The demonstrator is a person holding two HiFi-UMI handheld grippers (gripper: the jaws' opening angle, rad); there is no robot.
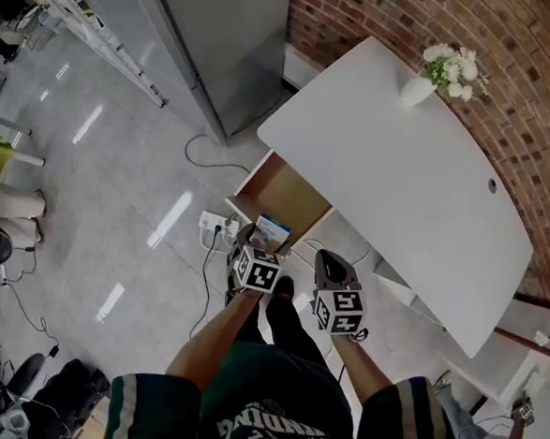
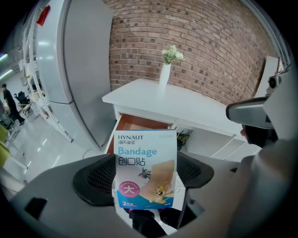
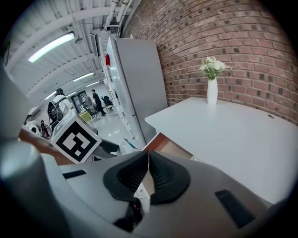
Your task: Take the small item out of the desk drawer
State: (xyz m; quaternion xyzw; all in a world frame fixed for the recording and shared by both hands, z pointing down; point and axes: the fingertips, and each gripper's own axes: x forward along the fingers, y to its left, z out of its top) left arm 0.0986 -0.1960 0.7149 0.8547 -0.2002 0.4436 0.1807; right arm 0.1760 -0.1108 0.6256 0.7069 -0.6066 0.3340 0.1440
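The bandage box is held upright by the left tongs, in front of the open drawer under the white surface. The right tongs are pressed together, empty.

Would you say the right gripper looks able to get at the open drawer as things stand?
Probably yes: the right gripper is empty, fingers shut, close to the open drawer with nothing between them, though the left gripper holding the bandage box may crowd it.

The left grey two-finger gripper has its fingers clamped on a blue-and-white bandage packet. The right grey two-finger gripper has its fingers pressed together, empty. Both bare forearms extend forward, side by side.
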